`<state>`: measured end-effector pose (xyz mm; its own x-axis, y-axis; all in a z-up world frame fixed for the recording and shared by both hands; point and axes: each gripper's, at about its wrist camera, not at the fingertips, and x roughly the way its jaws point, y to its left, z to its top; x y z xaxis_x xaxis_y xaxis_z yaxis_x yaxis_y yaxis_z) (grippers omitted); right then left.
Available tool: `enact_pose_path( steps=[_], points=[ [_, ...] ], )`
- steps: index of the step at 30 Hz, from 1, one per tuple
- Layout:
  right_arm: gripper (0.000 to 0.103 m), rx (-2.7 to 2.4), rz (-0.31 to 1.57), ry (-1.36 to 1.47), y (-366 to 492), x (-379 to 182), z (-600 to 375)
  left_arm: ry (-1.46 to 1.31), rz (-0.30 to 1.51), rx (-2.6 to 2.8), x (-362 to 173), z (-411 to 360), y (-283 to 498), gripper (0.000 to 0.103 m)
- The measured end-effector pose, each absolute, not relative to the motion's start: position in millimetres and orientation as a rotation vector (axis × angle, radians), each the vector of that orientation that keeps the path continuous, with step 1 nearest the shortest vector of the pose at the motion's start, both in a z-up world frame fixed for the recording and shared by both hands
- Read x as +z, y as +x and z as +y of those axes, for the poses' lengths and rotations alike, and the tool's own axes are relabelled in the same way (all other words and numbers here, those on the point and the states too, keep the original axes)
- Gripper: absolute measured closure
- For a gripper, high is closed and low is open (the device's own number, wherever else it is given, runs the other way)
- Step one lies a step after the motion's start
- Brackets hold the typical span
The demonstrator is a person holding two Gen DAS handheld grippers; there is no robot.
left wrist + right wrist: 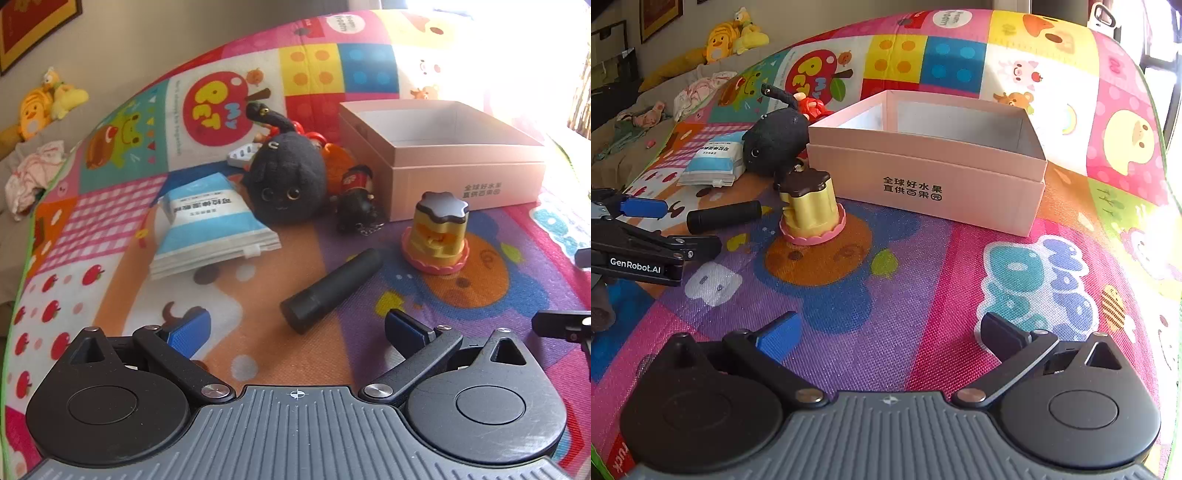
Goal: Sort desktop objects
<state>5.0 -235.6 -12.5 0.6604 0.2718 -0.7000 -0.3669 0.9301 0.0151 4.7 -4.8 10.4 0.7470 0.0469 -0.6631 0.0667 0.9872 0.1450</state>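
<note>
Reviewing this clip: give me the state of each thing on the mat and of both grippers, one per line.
Left gripper: open, empty.
Right gripper: open, empty.
Pink box: open, looks empty.
Black cylinder: lying on its side.
Cake toy: upright.
Black plush: resting beside the wipes pack.
Wipes pack: lying flat.
Dark figurine: lying by the box.

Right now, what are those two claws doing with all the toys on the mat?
Nothing is picked up yet. Both claws are open and empty above the mat. The left claw points at the black tube; the right claw faces the pink box, which looks empty. The cake toy, black plush and blue packet lie on the mat, outside the box.
</note>
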Motion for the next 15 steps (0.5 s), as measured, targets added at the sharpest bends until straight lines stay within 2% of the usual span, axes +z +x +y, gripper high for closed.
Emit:
enact_pose_path(
  steps=[9, 15],
  points=[
    [0.0, 0.353, 0.766, -0.136, 4.4, -12.6, -233.7, 0.151, 0.709, 0.139, 13.0, 28.1, 13.2, 0.0],
    [0.0, 0.348, 0.764, -0.138, 4.3, -12.5, -233.0, 0.031, 0.721, -0.052, 15.5, 16.9, 14.0, 0.0]
  ],
)
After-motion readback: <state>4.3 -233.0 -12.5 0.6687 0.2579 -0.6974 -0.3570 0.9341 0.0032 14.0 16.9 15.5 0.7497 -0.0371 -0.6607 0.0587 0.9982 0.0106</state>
